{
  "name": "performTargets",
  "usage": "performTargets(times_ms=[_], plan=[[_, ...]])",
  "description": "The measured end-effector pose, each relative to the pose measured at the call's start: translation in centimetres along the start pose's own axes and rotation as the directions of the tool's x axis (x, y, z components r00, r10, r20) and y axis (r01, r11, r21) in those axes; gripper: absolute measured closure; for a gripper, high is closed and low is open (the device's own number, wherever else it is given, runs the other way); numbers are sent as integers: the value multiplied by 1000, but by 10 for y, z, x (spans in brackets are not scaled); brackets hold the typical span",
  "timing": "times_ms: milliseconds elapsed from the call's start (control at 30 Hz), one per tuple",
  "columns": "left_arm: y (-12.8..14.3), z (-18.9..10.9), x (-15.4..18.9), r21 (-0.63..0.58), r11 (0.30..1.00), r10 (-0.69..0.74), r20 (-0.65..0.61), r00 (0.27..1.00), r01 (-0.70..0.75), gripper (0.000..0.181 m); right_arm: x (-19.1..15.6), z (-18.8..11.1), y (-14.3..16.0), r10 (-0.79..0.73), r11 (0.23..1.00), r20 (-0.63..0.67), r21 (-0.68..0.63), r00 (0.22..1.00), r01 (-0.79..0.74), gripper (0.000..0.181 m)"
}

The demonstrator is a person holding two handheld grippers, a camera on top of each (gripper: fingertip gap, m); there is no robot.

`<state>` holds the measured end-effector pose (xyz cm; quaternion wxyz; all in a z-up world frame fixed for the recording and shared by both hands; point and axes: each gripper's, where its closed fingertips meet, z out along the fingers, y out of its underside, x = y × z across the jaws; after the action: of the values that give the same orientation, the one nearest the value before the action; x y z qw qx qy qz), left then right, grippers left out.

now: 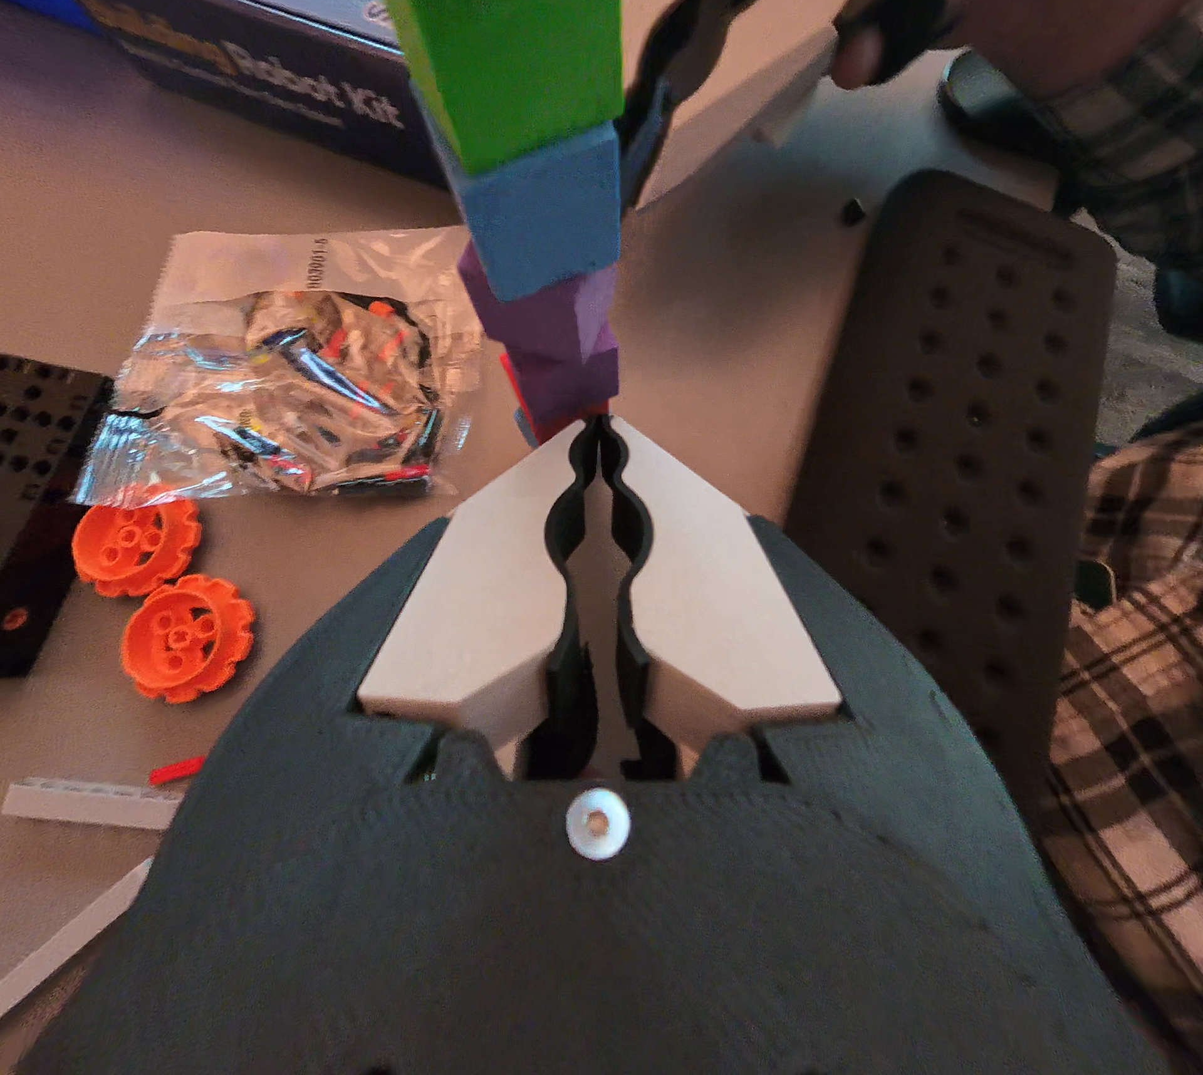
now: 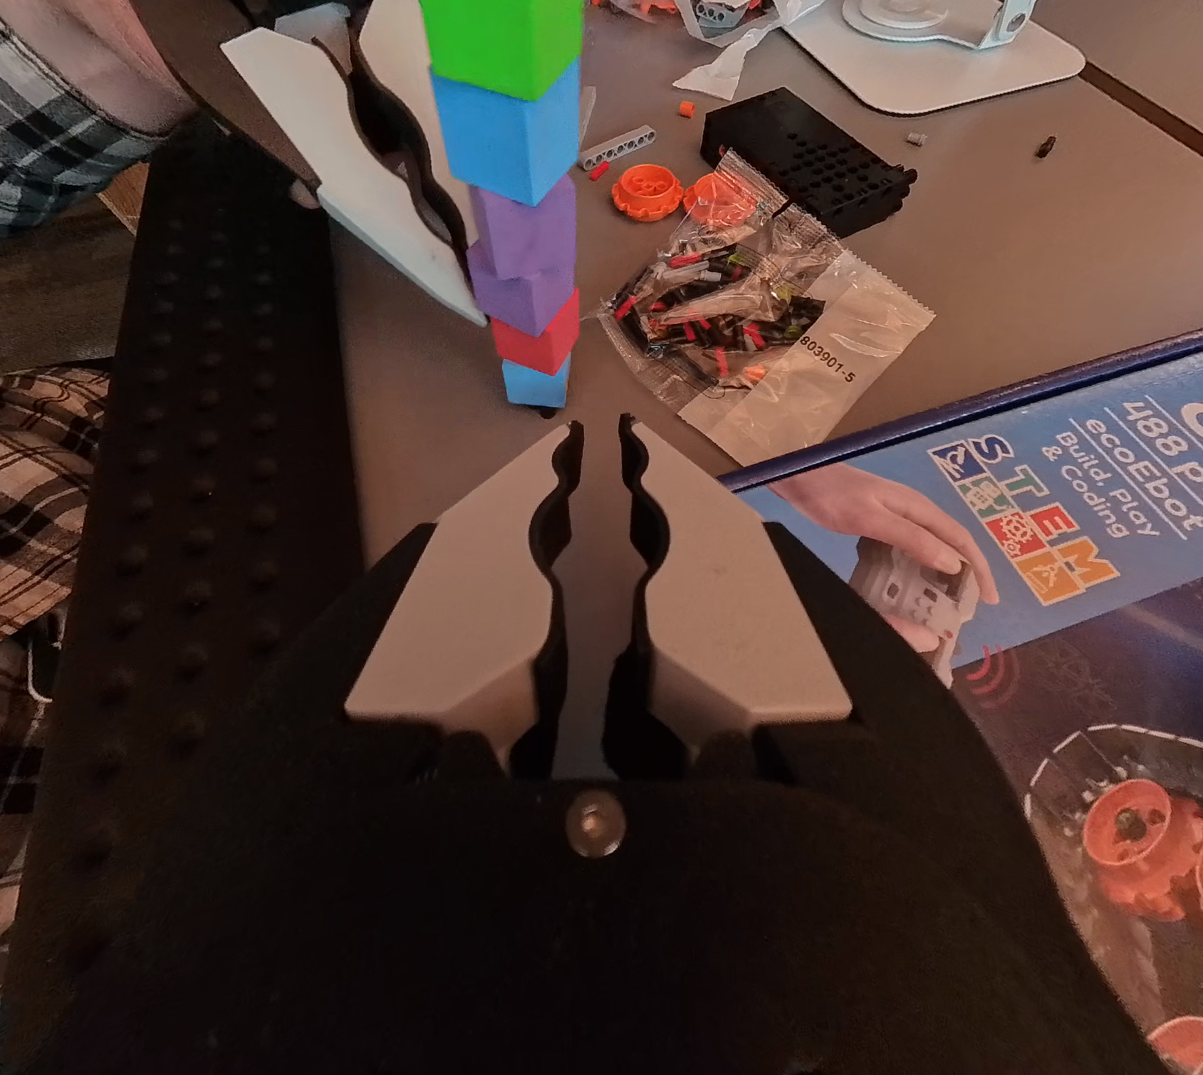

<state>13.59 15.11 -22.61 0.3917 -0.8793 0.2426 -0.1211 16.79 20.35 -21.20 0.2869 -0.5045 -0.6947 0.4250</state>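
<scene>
Left wrist view: the left gripper [image 1: 597, 422] had its jaws pressed together on nothing, tips touching the red cube [image 1: 553, 425] low in a tall cube tower [image 1: 540, 210] directly ahead. A clear parts bag [image 1: 280, 386] and two orange wheels [image 1: 163, 594] lay on the bench [image 1: 703, 295] to its left.

Right wrist view: the right gripper [image 2: 600, 425] hung slightly parted and empty, just short of the bottom blue cube [image 2: 537, 385]. The cubes looked light, soft-edged and loosely stacked — likely to topple; a hold low on flat faces seemed safest. A printed kit box [image 2: 976, 621] sat to the right.
</scene>
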Motion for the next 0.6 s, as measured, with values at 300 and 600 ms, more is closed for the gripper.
performTargets(times_ms=[300, 600], plan=[[-10, -19, -17, 67, 996, -58, 83, 995, 53, 181, 6, -5, -2, 27, 999, -13, 23, 1000, -26, 174], [0, -38, -28, 55, 998, -49, 150, 987, 41, 181, 9, -8, -2, 46, 998, -18, 31, 999, -45, 176]])
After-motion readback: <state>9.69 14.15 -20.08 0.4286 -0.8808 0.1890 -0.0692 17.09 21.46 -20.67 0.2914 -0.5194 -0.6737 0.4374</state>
